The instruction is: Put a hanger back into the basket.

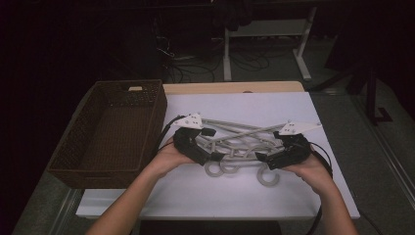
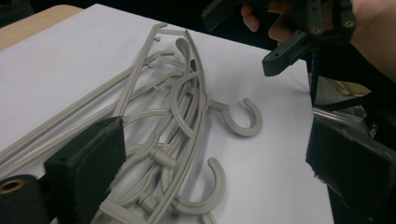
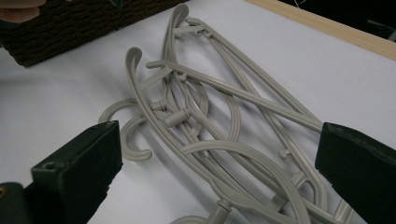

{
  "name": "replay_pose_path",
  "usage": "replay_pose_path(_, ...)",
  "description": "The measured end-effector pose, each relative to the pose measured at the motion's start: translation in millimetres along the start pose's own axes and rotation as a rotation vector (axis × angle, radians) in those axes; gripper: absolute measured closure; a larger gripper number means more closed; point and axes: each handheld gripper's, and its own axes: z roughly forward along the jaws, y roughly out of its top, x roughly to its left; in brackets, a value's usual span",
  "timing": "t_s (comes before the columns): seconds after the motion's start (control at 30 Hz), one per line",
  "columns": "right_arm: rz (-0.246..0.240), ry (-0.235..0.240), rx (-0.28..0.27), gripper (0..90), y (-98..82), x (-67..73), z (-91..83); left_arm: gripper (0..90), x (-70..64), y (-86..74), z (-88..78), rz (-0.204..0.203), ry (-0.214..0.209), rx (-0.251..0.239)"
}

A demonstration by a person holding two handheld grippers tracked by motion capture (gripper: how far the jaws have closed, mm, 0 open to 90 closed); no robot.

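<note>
Grey plastic hangers are lying tangled between both wide-apart grippers; the high view is showing a wicker basket alongside

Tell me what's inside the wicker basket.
The wicker basket looks empty: its woven floor shows bare in the high view. The strip of floor behind its near wall is hidden. The grey hangers lie outside it, on the white sheet.

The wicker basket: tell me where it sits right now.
In the high view the wicker basket sits at the table's left edge, beside the white sheet, just left of the left gripper and the pile of grey hangers.
</note>
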Motion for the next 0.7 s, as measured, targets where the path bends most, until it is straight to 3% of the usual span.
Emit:
replay_pose_path(0.1, 0.000, -0.001, 0.001, 0.4, -0.4, -0.4, -0.1, 9.6, 2.8, -1.3, 6.1, 0.007, -0.008, 0.001)
replay_pose_path(0.23, 0.007, -0.005, 0.000, 0.4, -1.1, -1.7, -1.1, 24.4, 6.7, -3.4, 16.6, 0.018, -0.022, 0.013)
replay_pose_path(0.37, 0.008, -0.005, -0.003, 0.4, -1.8, -2.3, -1.7, 33.2, 10.4, -5.8, 28.1, 0.017, -0.029, 0.040)
replay_pose_path(0.7, 0.021, -0.007, -0.011, 0.4, -2.8, -5.4, -4.2, 48.6, 14.2, -9.6, 57.6, 0.043, -0.030, 0.114)
